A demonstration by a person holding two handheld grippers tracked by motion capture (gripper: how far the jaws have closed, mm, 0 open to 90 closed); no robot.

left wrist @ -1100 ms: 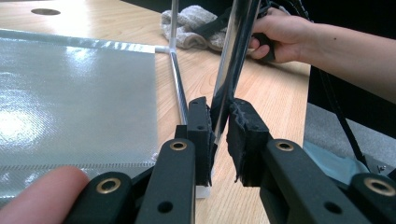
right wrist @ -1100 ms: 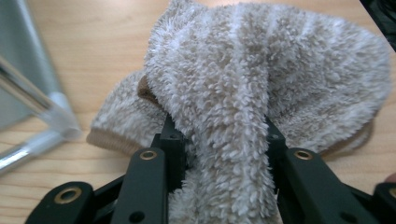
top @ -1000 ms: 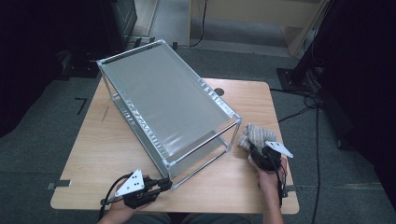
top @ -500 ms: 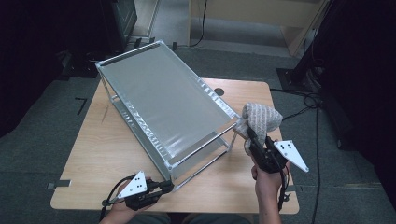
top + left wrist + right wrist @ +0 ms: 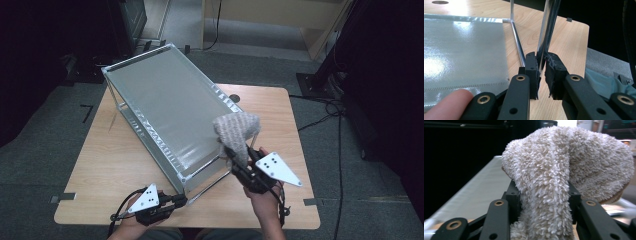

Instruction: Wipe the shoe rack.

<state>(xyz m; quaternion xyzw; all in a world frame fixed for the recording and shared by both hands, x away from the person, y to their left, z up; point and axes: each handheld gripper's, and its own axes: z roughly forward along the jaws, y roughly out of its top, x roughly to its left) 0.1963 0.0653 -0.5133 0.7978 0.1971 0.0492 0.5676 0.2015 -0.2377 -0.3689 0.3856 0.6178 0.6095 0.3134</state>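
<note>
Fluffy beige towel (image 5: pixel 239 131) hangs pinched in the right claw (image 5: pixel 235 156), lifted over the metal rack's (image 5: pixel 165 112) corner nearest the desk's (image 5: pixel 105 165) right edge; the jaws have just been opening. The left claw (image 5: pixel 181 200) clamps the rack's front leg (image 5: pixel 547 30).

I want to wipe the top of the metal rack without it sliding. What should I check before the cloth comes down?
1. Left hand-held gripper clamped on the rack leg: ok, the pads pinch it.
2. Cloth held in the right hand-held gripper: ok for now, but its jaws have just been opening.
3. Cloth above the rack top: ok, at its near right corner.
4. Rack top free of objects: ok.
5. Rack feet flat on the table: cannot tell.
</note>
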